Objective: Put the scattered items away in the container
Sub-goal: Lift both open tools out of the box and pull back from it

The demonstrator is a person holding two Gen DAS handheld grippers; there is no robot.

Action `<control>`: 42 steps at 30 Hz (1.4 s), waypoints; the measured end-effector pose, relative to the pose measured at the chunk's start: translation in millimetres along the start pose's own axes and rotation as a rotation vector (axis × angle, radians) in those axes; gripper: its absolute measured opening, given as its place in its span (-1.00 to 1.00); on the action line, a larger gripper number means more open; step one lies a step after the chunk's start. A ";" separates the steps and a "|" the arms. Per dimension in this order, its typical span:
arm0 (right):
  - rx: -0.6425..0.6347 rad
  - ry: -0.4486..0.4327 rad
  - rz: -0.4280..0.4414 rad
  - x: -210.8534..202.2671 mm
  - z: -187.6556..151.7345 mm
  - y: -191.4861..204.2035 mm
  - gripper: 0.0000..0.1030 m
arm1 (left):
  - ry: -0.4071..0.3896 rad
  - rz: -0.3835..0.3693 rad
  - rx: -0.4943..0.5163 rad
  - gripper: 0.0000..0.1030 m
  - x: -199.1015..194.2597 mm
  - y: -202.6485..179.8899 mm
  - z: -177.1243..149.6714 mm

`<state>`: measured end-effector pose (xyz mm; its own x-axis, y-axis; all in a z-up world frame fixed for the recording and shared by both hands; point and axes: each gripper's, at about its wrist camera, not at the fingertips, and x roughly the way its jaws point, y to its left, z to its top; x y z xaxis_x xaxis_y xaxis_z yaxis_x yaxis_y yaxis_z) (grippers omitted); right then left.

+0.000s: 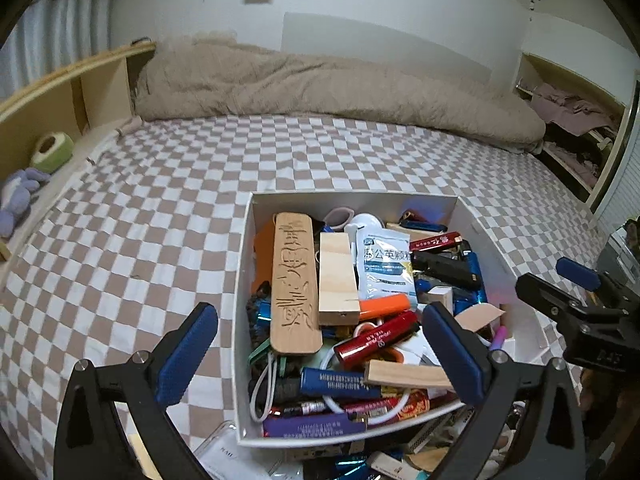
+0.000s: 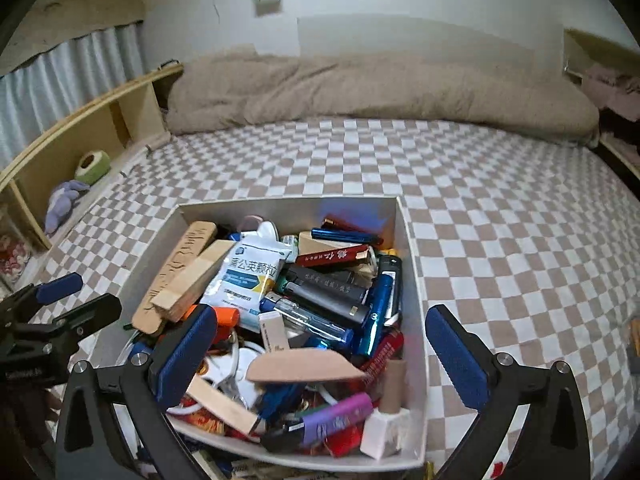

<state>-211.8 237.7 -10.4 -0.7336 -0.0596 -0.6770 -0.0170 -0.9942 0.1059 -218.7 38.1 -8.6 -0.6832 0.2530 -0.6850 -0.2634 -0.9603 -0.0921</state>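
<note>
Both grippers hover above a white box (image 1: 472, 216) that stands on a checkered bed (image 1: 160, 200). The left gripper (image 1: 320, 356) has its jaws spread wide with nothing clamped; its left finger hangs over the bedsheet outside the box's left wall, its right finger over the heaped contents. Just ahead of this gripper, between its fingers, lie a carved plank (image 1: 294, 280) and a wood block (image 1: 336, 280) side by side, pointing away from it. Ahead and slightly right is a white sachet (image 1: 384, 264); near the right finger, a red tube (image 1: 378, 340) and an orange marker (image 1: 384, 306).

The right gripper (image 2: 322, 356) is likewise wide and empty. Its left finger stands over the box's contents, its right finger over the sheet beyond the box's right wall (image 2: 412, 280). Between its fingers, close in, lies a tan oval piece (image 2: 304, 366); nearer still a purple tube (image 2: 340, 416) and a white block (image 2: 384, 436). Farther ahead are dark lighters (image 2: 332, 294) and the sachet (image 2: 248, 272).

Each gripper appears at the edge of the other's view. A beige duvet (image 2: 360, 88) lies far ahead of both.
</note>
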 end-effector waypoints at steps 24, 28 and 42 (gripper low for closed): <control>-0.105 -0.226 -0.044 -144.0 -55.2 6.1 1.00 | -0.178 0.012 0.107 1.00 -133.0 -31.2 -52.9; -0.125 -0.235 -0.053 -156.5 -66.3 10.5 1.00 | -0.200 0.016 0.109 1.00 -145.8 -33.4 -61.1; -0.119 -0.236 -0.069 -178.5 -94.5 9.2 1.00 | -0.217 0.016 0.115 1.00 -164.3 -35.6 -83.9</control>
<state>-16.7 230.7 42.6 -0.8719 0.0177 -0.4894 -0.0031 -0.9995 -0.0307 -39.9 20.9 46.6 -0.8147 0.2692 -0.5136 -0.3188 -0.9478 0.0090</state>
